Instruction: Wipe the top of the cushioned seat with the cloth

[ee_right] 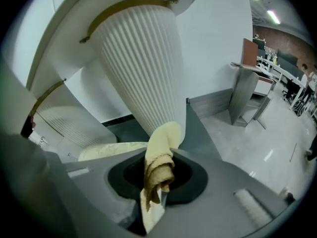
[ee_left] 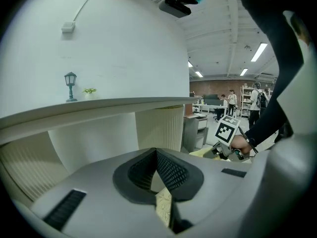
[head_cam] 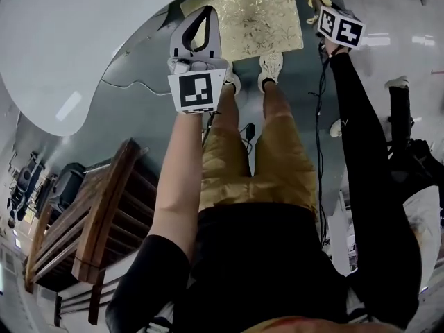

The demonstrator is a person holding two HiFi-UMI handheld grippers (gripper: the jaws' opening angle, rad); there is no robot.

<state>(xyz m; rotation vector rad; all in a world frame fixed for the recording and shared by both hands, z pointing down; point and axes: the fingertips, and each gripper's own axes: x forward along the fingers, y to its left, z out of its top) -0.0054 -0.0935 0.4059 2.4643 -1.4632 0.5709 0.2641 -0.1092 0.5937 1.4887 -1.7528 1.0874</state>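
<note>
1. Left gripper [head_cam: 206, 12], 11 o'clock: jaws pressed together on nothing, probably just parked out of the way.
2. Right gripper [ee_right: 157, 182], 1 o'clock: clamped on the floppy, bunched yellow cloth [ee_right: 159, 157], looks ready for wiping.
3. Cushioned seat [head_cam: 250, 19], 12 o'clock past the feet: squarish, with a gold floral pattern. The cloth hangs by its right corner.

A black top [head_cam: 263, 269], mustard shorts [head_cam: 267, 165] and white shoes [head_cam: 270, 68] run down the frame's centre. The grey left gripper [head_cam: 202, 18], upper middle, and the right gripper [head_cam: 316, 3], upper right, bear white cubes with black markers.
</note>
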